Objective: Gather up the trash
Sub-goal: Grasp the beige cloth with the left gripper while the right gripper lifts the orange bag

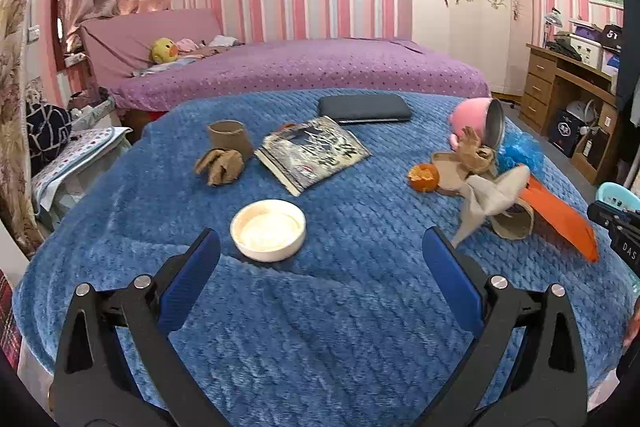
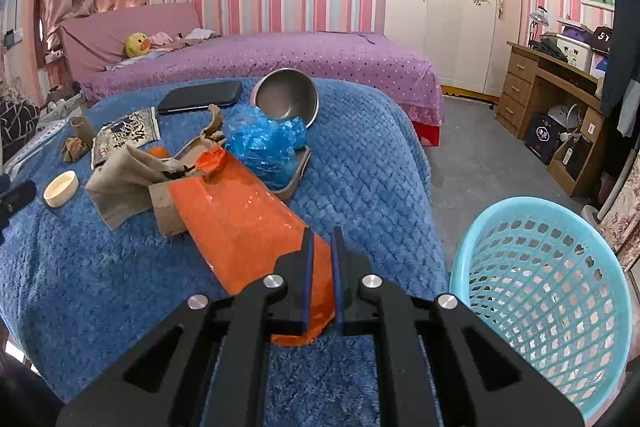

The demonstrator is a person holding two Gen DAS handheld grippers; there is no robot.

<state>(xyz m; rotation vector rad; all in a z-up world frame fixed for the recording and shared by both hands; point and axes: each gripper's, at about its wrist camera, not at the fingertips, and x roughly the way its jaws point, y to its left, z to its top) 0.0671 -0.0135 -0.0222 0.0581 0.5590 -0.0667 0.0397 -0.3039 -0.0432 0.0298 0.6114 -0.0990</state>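
Note:
My right gripper [image 2: 321, 233] is shut on the near corner of an orange plastic bag [image 2: 244, 219] lying on the blue blanket; the bag also shows in the left wrist view [image 1: 560, 217]. Beside the bag lie crumpled brown paper [image 2: 128, 179], a blue plastic bag [image 2: 264, 143] and orange peel [image 1: 423, 177]. More crumpled brown paper [image 1: 220, 166] and a cardboard tube [image 1: 230, 137] lie at the far left. My left gripper [image 1: 320, 247] is open and empty above the blanket, just behind a white dish [image 1: 268, 230]. A light blue mesh basket [image 2: 548, 287] stands at the blanket's right edge.
A book [image 1: 314, 153], a dark flat case [image 1: 365, 108] and a tipped metal bowl with a pink outside [image 1: 482, 121] lie on the blue blanket [image 1: 320, 327]. A purple bed [image 1: 300, 67] is behind. A wooden desk [image 2: 552, 95] and a white wardrobe [image 2: 452, 7] stand at right.

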